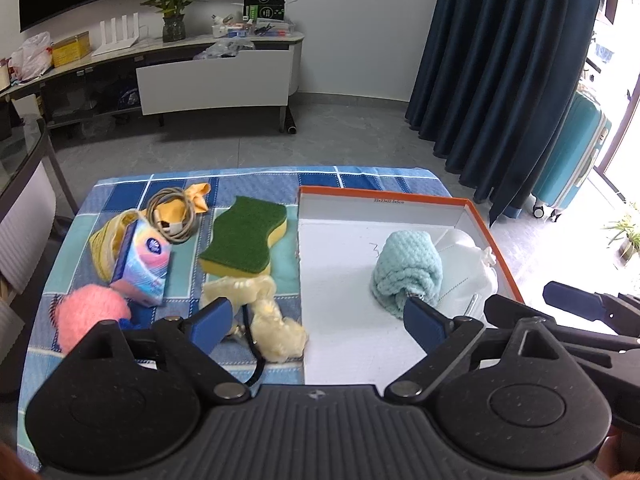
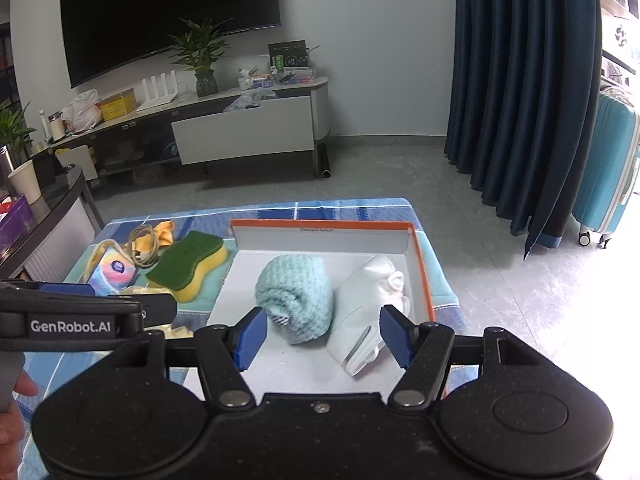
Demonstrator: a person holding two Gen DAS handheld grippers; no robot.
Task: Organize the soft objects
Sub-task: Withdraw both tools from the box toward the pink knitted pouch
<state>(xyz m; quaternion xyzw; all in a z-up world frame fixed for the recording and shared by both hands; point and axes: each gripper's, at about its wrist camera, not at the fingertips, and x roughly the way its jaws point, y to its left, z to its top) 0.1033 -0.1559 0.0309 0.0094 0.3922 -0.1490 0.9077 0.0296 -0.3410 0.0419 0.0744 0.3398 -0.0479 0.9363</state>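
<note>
Surface: table under a blue checked cloth (image 1: 256,178).
Landmark: orange-rimmed box (image 1: 496,240) on the cloth's right half.
Just left of box: green-and-yellow sponge (image 1: 244,236), cream fluffy cloth (image 1: 276,320).
Further left: coiled cable (image 1: 172,216), yellow cloth (image 1: 200,196), tissue pack (image 1: 142,264), pink ball (image 1: 90,314).

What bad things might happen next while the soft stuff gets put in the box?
1. The charger cable lies coiled on the yellow cloth, so grabbing the cloth might drag the cable along.
2. The tissue pack leans tilted on other items and may topple if nudged.
3. The teal towel and white mask fill the right side of the box, so the sponge may fit better on the left.
</note>
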